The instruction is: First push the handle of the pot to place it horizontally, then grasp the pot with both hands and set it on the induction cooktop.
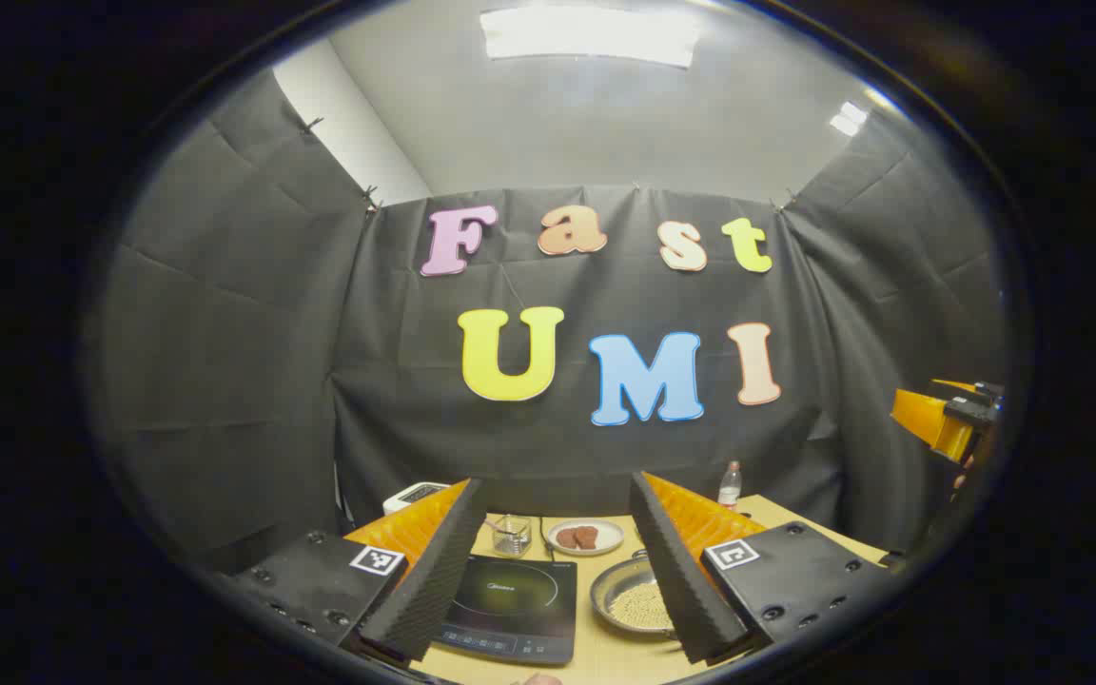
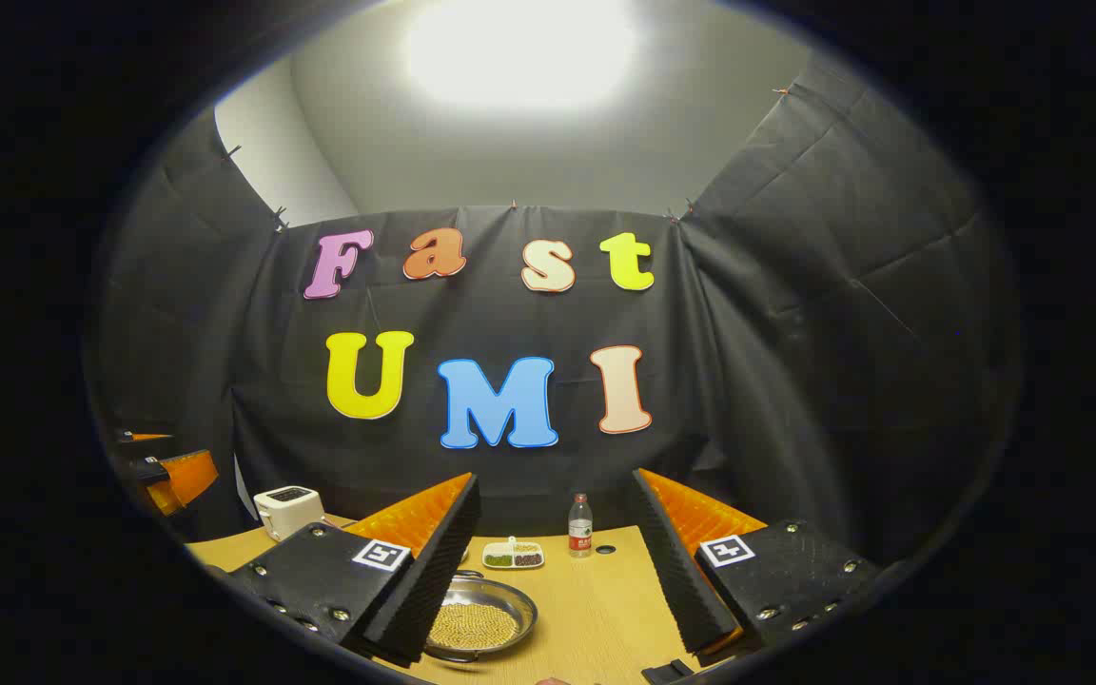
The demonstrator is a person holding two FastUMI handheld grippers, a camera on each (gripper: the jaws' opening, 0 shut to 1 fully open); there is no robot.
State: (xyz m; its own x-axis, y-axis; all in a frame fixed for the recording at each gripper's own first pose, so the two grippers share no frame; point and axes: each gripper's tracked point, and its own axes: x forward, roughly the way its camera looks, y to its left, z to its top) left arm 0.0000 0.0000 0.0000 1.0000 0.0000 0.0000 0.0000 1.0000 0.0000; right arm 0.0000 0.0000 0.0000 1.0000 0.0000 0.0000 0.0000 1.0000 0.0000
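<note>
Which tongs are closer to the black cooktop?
Left, I'd judge. The cooktop lies straight ahead between the left tongs' open fingers. The right tongs point at bare table with the pot at their left finger, away from the cooktop.

Both cams sit high above the table (image 1: 605,656), facing the back wall. Left gripper view hangs over the cooktop (image 1: 510,609), right gripper view further right; both catch the pot (image 2: 477,623).

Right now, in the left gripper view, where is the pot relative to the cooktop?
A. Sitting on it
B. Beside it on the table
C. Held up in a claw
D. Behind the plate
B: the pot rests on the table beside the cooktop, not on it.
</note>
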